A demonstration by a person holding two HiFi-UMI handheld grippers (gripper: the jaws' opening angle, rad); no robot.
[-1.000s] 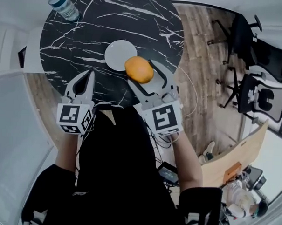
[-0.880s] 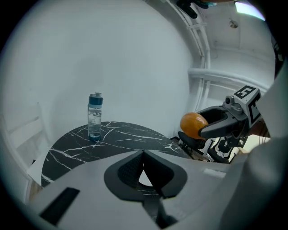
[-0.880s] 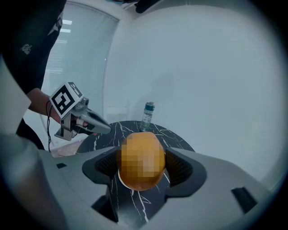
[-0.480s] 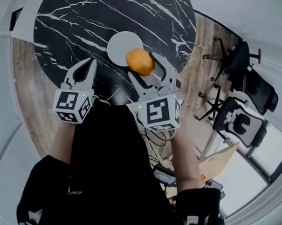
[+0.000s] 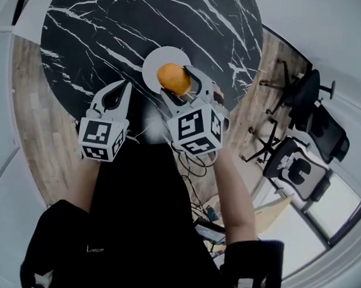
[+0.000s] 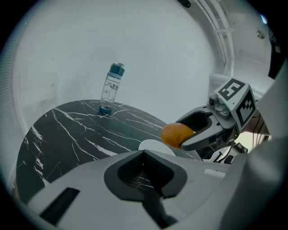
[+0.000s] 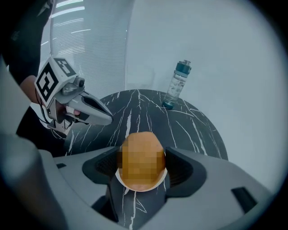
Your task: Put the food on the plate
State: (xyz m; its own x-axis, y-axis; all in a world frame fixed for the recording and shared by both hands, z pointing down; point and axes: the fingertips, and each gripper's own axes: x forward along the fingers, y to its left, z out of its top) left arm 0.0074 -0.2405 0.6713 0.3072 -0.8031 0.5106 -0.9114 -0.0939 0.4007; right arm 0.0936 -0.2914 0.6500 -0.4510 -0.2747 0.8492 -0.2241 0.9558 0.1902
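Observation:
A round orange piece of food (image 5: 173,78) is held above a small white plate (image 5: 157,57) on the black marbled table (image 5: 102,23). My right gripper (image 5: 177,82) is shut on the food. In the right gripper view the food (image 7: 141,159) fills the gap between the jaws of the right gripper (image 7: 141,167), and a sliver of the plate (image 7: 135,188) shows under it. My left gripper (image 5: 119,87) hovers to the left of the plate, shut and empty. The left gripper view shows the food (image 6: 177,134) above the plate (image 6: 150,145).
A clear water bottle (image 6: 111,88) with a blue cap stands at the far edge of the table, also visible as the bottle (image 7: 177,85) in the right gripper view. Office chairs (image 5: 307,116) stand on the wood floor to the right. A person's dark clothing fills the lower head view.
My right gripper has carried the food from the plate's near edge to over the plate. The left gripper has kept its place beside it. The head camera has shifted.

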